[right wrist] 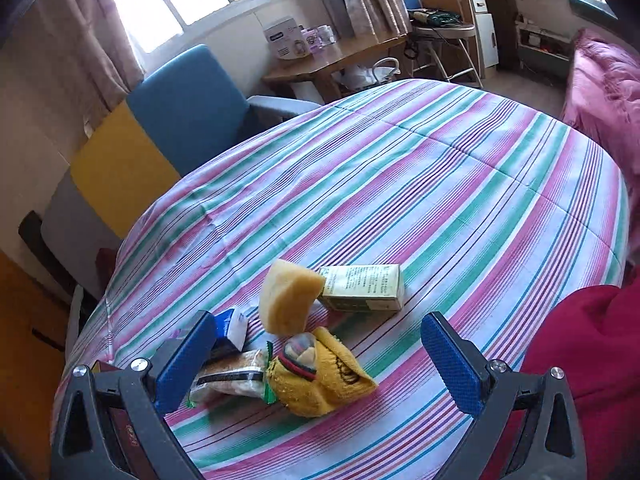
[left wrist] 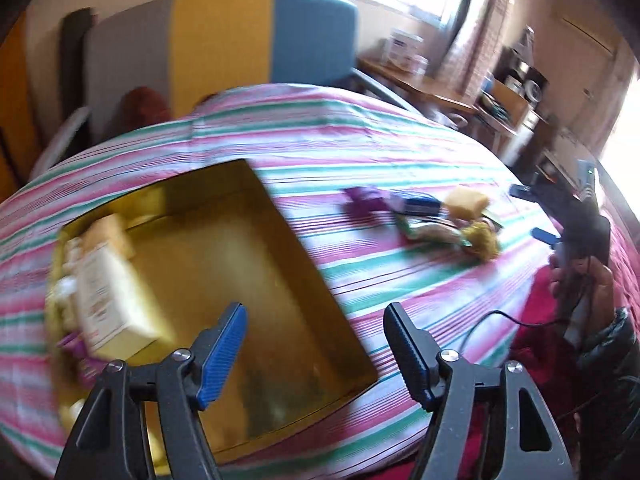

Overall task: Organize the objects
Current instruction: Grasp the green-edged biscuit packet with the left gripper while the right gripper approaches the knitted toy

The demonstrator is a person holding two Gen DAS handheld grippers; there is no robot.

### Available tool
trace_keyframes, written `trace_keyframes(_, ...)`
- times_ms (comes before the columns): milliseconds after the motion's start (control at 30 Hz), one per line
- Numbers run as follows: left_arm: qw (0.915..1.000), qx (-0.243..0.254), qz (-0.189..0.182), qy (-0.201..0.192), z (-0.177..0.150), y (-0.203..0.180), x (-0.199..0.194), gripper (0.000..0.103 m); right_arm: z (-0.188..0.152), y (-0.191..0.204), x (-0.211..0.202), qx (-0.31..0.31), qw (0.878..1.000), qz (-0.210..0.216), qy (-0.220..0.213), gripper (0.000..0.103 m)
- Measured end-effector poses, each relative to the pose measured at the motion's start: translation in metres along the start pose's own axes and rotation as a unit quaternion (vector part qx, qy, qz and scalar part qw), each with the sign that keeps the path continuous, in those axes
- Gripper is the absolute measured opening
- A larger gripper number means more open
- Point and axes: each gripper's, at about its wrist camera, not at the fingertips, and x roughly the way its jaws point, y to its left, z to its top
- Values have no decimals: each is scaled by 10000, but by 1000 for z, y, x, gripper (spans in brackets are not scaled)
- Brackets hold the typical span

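Right gripper (right wrist: pixel 320 364) hovering over yellow sock (right wrist: pixel 320 376), jaws gaping, empty. Left gripper (left wrist: pixel 316 356) waiting above gold box (left wrist: pixel 224 264), jaws open, empty. Straddling sock squarely before squeezing looks wise.

On the table (right wrist: pixel 400 168) I see a cluster: the sponge (right wrist: pixel 289 297) leans against the left end of the carton (right wrist: pixel 364 288), the sock (right wrist: pixel 324 376) lies before it, a wrapped packet (right wrist: pixel 236 376) to the sock's left. In my left view, the tin (left wrist: pixel 224 280) sits left of that cluster, a box (left wrist: pixel 116 300) inside along its left wall
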Motion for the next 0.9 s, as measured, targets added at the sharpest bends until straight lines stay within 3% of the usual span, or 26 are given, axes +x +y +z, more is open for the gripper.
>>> trace_keyframes(367, 9953, 611, -417, 627, 34, -76, 73, 69, -7, -7, 14, 362, 9980, 304, 415, 103)
trace_keyframes(700, 9908, 316, -728, 1096, 69, -99, 144, 70, -12, -5, 27, 311, 9956, 461, 760, 103)
trace_keyframes(900, 9905, 151, -866, 1055, 93, -107, 184, 70, -11, -5, 28, 326, 9945, 586, 800, 103)
